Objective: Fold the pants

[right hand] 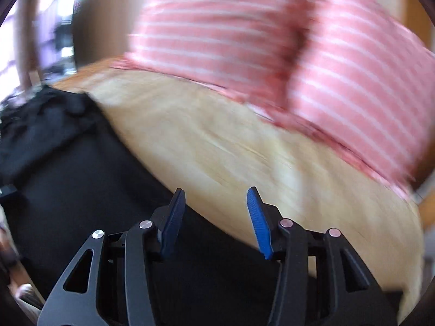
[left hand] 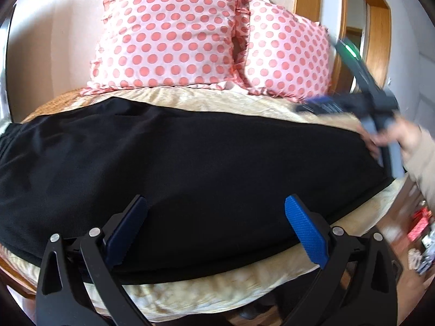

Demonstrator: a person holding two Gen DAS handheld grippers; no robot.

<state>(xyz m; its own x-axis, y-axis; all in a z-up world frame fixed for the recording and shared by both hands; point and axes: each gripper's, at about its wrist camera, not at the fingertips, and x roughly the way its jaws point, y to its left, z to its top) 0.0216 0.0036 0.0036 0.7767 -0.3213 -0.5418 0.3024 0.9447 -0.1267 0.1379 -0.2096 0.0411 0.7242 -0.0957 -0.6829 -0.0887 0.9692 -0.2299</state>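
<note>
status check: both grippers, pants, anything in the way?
Left gripper open over pants, nothing gripped. Right gripper open, empty, view motion-blurred. Pants spread flat on the bed. Two polka-dot pillows behind, clear of the fabric.

Two pink polka-dot ruffled pillows (left hand: pixel 174 35) block the far side against the wall. Bare cream quilted bedspread (left hand: pixel 217 100) strip between them and black fabric pants (left hand: pixel 190 157) looks passable, though right view's blurred.

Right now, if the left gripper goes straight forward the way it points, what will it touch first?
Most likely the black pants: the open left gripper points down at the cloth spread over the bed. The polka-dot pillows lie further behind. Depth is hard to judge here.
</note>
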